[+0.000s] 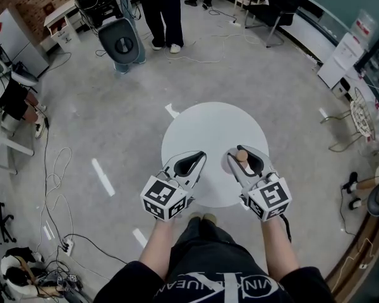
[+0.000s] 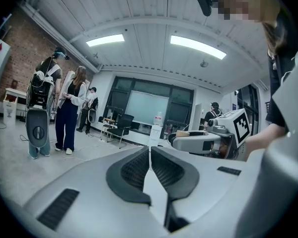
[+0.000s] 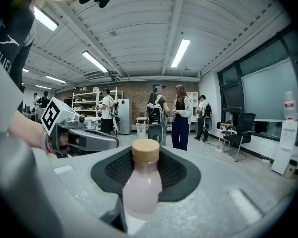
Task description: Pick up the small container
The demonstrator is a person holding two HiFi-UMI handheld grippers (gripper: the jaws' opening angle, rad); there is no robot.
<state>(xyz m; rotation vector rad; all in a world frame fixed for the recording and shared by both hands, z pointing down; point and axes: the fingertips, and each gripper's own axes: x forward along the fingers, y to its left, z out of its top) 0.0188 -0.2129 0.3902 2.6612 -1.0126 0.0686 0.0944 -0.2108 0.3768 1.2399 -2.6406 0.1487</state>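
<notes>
1. Now my right gripper [image 1: 245,158] clamps the bottle [image 3: 140,185] between its pads, over the table's [image 1: 208,122] near right.
2. I should squeeze evenly and lift straight.
3. My left gripper [image 2: 150,152] has its jaws together, empty.

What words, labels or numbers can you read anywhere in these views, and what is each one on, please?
"UEAN" and "VIN KL": partial white print on the person's black shirt, head view; the rest is cut off.
Marker cubes on the left gripper and right gripper: black-and-white square patterns, no letters.
Small container: no label shows.
Signs and papers around the room: too small or blurred to read.
</notes>
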